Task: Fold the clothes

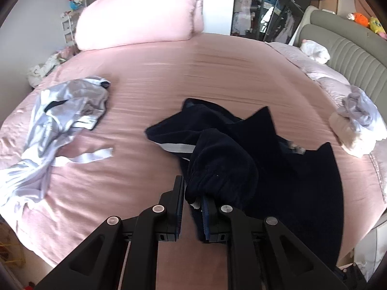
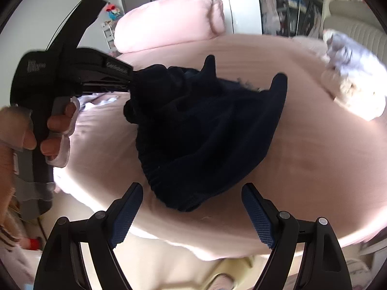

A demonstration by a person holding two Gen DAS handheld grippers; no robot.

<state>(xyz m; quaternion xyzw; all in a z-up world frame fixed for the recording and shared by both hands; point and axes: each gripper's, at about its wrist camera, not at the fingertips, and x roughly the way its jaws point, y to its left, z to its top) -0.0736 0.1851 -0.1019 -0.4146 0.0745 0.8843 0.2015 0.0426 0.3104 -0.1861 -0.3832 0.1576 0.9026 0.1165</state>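
Note:
A dark navy fleece garment (image 1: 241, 149) lies bunched on the pink bed sheet (image 1: 181, 77). My left gripper (image 1: 193, 193) is shut on a fold of it near the white stripe and holds that part lifted. The right wrist view shows the same garment (image 2: 205, 125) hanging from the left gripper (image 2: 131, 79), which a person's hand (image 2: 58, 120) holds. Just short of the garment's ribbed hem, my right gripper (image 2: 192, 189) stands open with nothing between its blue pads (image 2: 125, 217).
A crumpled pale blue and white garment (image 1: 67, 111) lies on the bed's left side. A folded pink duvet (image 1: 140, 17) sits at the far end. A small pile of light clothes (image 1: 358, 120) rests by the grey headboard (image 1: 350, 48). The bed's near edge (image 2: 169, 234) drops to the floor.

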